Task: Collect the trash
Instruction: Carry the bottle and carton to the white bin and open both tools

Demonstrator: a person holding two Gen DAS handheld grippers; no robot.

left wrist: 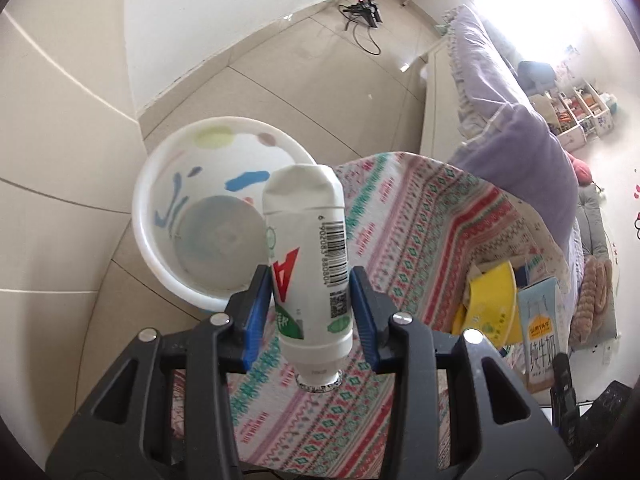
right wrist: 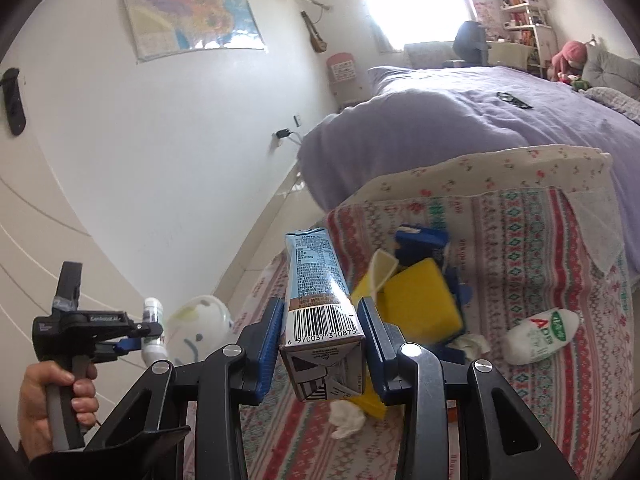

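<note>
My left gripper (left wrist: 310,288) is shut on a white AD drink bottle (left wrist: 308,252), held above the patterned cloth's edge, just right of a white basin (left wrist: 160,248) on the floor. The left gripper and its bottle (right wrist: 152,330) also show in the right wrist view, next to the basin (right wrist: 200,332). My right gripper (right wrist: 320,324) is shut on a blue milk carton (right wrist: 320,300), held over the cloth. Below it lie yellow packaging (right wrist: 420,304), a dark blue box (right wrist: 420,240), crumpled tissues (right wrist: 346,420) and a second white AD bottle (right wrist: 540,336).
The patterned cloth (right wrist: 540,240) covers a low table beside a bed with a purple duvet (right wrist: 440,120). A yellow wrapper (left wrist: 492,300) and a milk carton (left wrist: 540,332) show at the right of the left wrist view. Cables and a power strip (left wrist: 364,8) lie on the tiled floor.
</note>
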